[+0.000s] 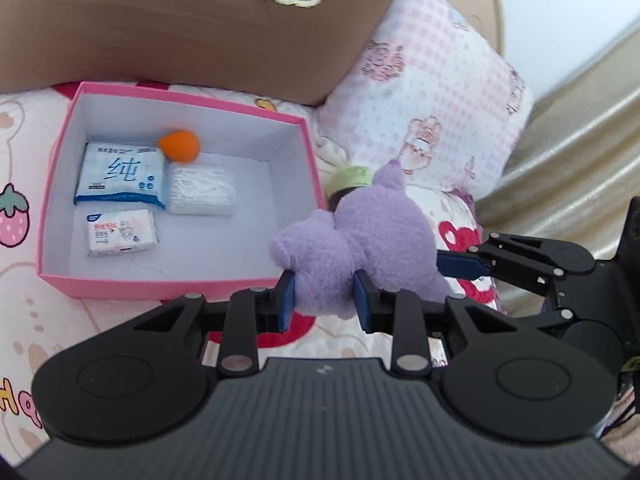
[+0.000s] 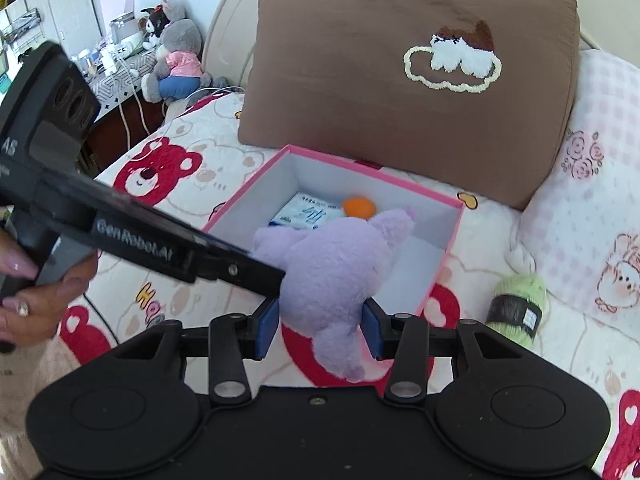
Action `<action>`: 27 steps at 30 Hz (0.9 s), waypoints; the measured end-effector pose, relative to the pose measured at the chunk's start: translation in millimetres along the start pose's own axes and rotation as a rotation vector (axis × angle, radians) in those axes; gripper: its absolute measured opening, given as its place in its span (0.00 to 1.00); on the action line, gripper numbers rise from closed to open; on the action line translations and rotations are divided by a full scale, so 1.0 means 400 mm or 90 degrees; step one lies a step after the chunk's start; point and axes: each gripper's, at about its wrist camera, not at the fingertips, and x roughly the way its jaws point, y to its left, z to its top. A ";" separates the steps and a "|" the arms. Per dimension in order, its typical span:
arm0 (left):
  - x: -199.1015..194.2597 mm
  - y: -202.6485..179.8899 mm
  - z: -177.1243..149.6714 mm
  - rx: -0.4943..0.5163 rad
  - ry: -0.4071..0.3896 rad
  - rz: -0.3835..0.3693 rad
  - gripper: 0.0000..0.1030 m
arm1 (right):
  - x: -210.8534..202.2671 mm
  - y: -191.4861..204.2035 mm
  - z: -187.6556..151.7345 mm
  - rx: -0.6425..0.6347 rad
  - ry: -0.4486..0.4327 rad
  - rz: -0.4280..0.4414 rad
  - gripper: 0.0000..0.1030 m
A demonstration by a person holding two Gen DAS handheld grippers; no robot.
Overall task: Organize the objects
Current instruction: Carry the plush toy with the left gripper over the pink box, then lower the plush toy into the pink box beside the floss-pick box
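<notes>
On the bed (image 2: 192, 148), before a brown cushion (image 2: 360, 80), the pink box (image 1: 56, 148) already holds tissue packs (image 1: 120, 174) and an orange ball (image 1: 180, 145). Both tongs, left (image 1: 325, 301) and right (image 2: 320, 326), are clamped on the purple plush toy (image 1: 360, 236), carried at the box's near corner. Next, judging by this, it must clear the rim, then both must release it; the green yarn (image 2: 518, 306) waits beside the box.

lilac plush toy (image 1: 360, 236), pink box (image 1: 184, 100) with white inside, brown pillow (image 2: 400, 80).
</notes>
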 end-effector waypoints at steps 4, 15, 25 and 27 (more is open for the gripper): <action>0.036 0.039 0.028 -0.025 -0.004 0.024 0.28 | 0.062 -0.007 0.040 -0.007 0.010 -0.007 0.48; 0.154 0.183 0.057 -0.096 -0.020 0.059 0.28 | 0.244 -0.033 0.073 -0.006 0.033 -0.011 0.48; 0.242 0.279 0.062 -0.090 0.009 0.096 0.28 | 0.399 -0.066 0.059 0.052 0.083 0.012 0.45; 0.256 0.292 0.062 -0.096 0.018 0.097 0.28 | 0.417 -0.072 0.053 0.063 0.092 0.014 0.45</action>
